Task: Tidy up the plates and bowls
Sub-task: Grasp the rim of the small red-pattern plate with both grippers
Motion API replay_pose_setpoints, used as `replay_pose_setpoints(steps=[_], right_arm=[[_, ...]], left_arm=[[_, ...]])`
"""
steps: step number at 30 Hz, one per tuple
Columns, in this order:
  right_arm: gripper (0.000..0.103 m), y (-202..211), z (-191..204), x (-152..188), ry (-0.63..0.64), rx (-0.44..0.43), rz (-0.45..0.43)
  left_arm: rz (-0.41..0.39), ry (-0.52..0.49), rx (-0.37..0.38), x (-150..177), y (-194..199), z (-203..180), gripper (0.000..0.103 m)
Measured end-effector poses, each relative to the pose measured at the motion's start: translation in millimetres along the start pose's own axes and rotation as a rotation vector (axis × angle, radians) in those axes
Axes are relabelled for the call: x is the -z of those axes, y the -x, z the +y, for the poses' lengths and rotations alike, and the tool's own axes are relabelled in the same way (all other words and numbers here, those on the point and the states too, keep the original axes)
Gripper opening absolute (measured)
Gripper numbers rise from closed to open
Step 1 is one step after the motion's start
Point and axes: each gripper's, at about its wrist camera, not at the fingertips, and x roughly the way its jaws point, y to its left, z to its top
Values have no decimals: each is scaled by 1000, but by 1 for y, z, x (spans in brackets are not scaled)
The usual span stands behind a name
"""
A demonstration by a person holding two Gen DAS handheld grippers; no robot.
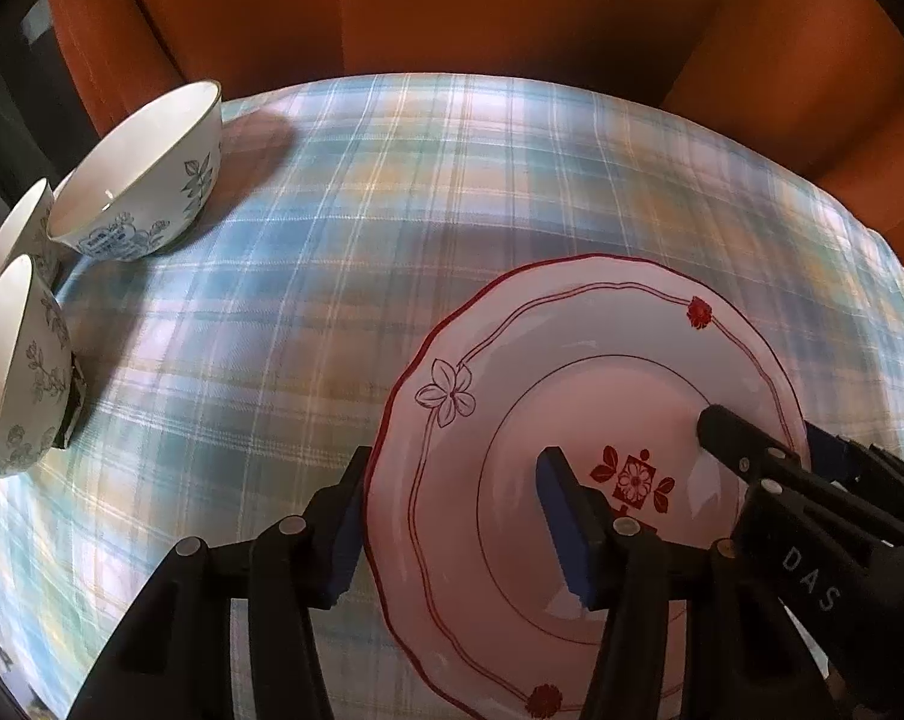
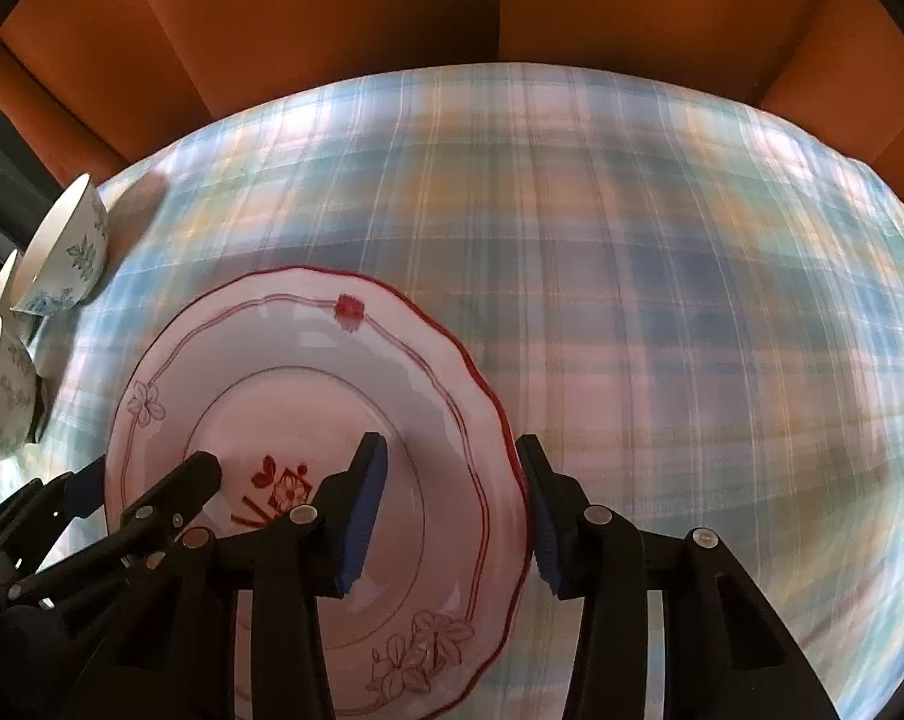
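White crockery counted: one plate [image 1: 571, 396], three bowls [image 1: 146, 180]; left gripper [image 1: 457, 516] and right gripper [image 2: 452, 516] each straddled the plate's rim, jaws apart

left wrist: close, plate [image 1: 571, 396] at right | right wrist: close, plate at left | shared: plate, tablecloth [image 1: 308, 276]

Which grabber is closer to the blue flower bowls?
Left. The left gripper straddles the plate's rim on the side facing the bowls; the right gripper straddles the opposite rim.
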Motion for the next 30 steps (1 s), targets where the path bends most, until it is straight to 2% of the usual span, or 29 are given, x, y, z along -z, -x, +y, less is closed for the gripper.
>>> replay_pose_setpoints(steps=[7,10,14,30], right_arm=[[48,1,8,-1,21,49,0],[48,5,11,0,32,75,-7],[48,12,10,0,5,69,-12],[49,99,39,9,-43,110,-146]], left_arm=[[-34,-44,-47,-11,4,-9,55],[-44,-45,-33,-11,11,-6,55],[-60,-52,-25,-10,24,-3,55],[-160,-64,47,-5,102,18,55]])
